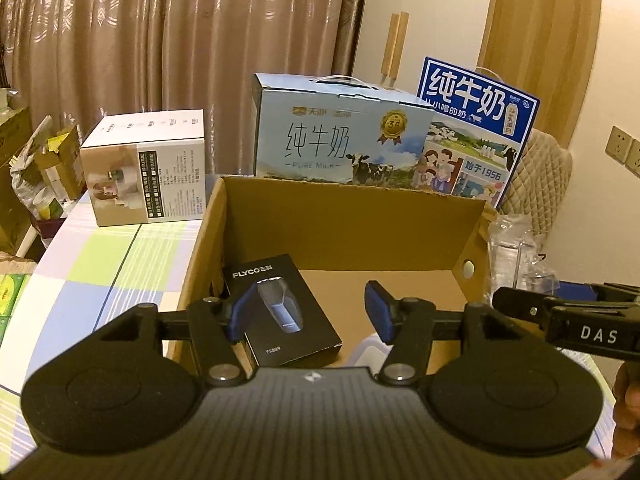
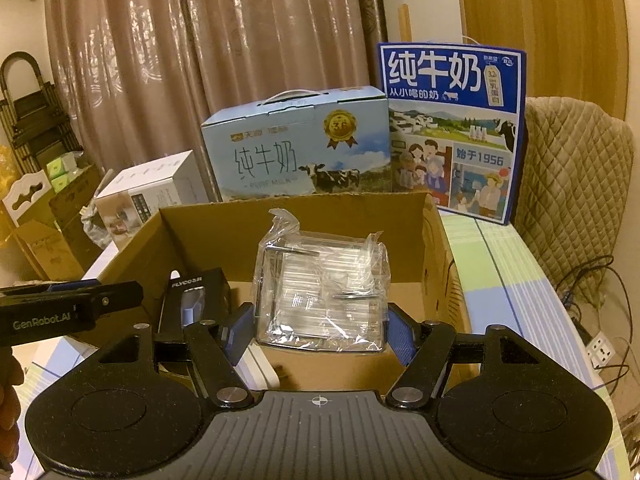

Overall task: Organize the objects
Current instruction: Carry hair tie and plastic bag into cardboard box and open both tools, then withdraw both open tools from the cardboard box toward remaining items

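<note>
An open cardboard box (image 1: 348,224) stands on the checked tablecloth. Inside it, against the left wall, a black FLYCO shaver box (image 1: 280,304) lies tilted. My left gripper (image 1: 310,312) hovers over the cardboard box, open; its left pad overlaps the shaver box in view without a grip. My right gripper (image 2: 320,332) is shut on a clear plastic container (image 2: 320,292) wrapped in crinkled film, held over the cardboard box (image 2: 280,216). The shaver box (image 2: 192,300) also shows low on the left in the right wrist view. A white object (image 2: 260,364) lies on the box floor.
Behind the cardboard box stand a light blue milk carton (image 1: 340,140) and a dark blue milk carton (image 1: 472,132). A white appliance box (image 1: 148,168) sits at the back left. A quilted chair (image 2: 572,184) and cables (image 2: 592,292) are to the right.
</note>
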A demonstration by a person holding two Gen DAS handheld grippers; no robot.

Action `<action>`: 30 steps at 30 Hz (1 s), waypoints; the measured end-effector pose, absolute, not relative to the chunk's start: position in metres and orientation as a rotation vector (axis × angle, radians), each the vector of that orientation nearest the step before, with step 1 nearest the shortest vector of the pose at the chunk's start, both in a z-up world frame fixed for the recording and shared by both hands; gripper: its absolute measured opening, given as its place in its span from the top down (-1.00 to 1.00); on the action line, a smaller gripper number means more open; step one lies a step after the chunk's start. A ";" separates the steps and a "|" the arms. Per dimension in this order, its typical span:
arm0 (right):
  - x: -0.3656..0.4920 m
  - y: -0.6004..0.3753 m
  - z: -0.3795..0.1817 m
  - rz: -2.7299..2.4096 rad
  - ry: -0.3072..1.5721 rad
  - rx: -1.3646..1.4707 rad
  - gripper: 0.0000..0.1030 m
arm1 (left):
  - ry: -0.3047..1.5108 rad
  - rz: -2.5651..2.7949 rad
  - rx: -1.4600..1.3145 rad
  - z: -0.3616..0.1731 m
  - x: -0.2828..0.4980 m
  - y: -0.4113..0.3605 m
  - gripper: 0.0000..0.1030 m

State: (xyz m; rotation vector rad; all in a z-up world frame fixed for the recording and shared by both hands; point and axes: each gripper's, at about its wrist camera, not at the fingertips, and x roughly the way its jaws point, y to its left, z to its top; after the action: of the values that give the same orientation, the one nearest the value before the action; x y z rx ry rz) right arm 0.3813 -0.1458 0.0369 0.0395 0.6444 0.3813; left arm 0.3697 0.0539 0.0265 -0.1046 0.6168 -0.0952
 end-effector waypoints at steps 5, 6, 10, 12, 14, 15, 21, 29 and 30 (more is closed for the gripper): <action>0.382 -0.143 0.035 0.399 0.644 0.052 -0.27 | 0.626 -0.104 -0.100 0.024 0.369 0.051 -0.13; 0.382 -0.143 0.035 0.407 0.638 0.057 -0.27 | 0.627 -0.105 -0.099 0.024 0.369 0.051 -0.17; 0.378 -0.143 0.037 0.402 0.583 0.046 -0.43 | 0.627 -0.109 -0.099 0.023 0.368 0.049 -0.29; 0.377 -0.146 0.040 0.398 0.567 0.059 -0.44 | 0.627 -0.110 -0.095 0.023 0.368 0.049 -0.30; 0.377 -0.148 0.042 0.391 0.561 0.067 -0.45 | 0.628 -0.111 -0.093 0.022 0.367 0.048 -0.30; 0.377 -0.150 0.043 0.387 0.556 0.070 -0.45 | 0.629 -0.112 -0.091 0.022 0.367 0.048 -0.30; 0.373 -0.158 0.047 0.367 0.527 0.077 -0.45 | 0.628 -0.117 -0.076 0.021 0.364 0.044 -0.33; 0.353 -0.171 0.053 0.374 0.476 0.071 -0.45 | 0.609 -0.109 -0.042 0.026 0.348 0.040 -0.36; 0.349 -0.173 0.054 0.374 0.471 0.065 -0.45 | 0.604 -0.106 -0.036 0.026 0.345 0.039 -0.38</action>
State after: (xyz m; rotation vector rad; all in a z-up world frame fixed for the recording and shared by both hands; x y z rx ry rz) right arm 0.3493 -0.1726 0.0537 0.0654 0.4714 0.3743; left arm 0.3447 0.0390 0.0264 -0.0362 0.6038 -0.1064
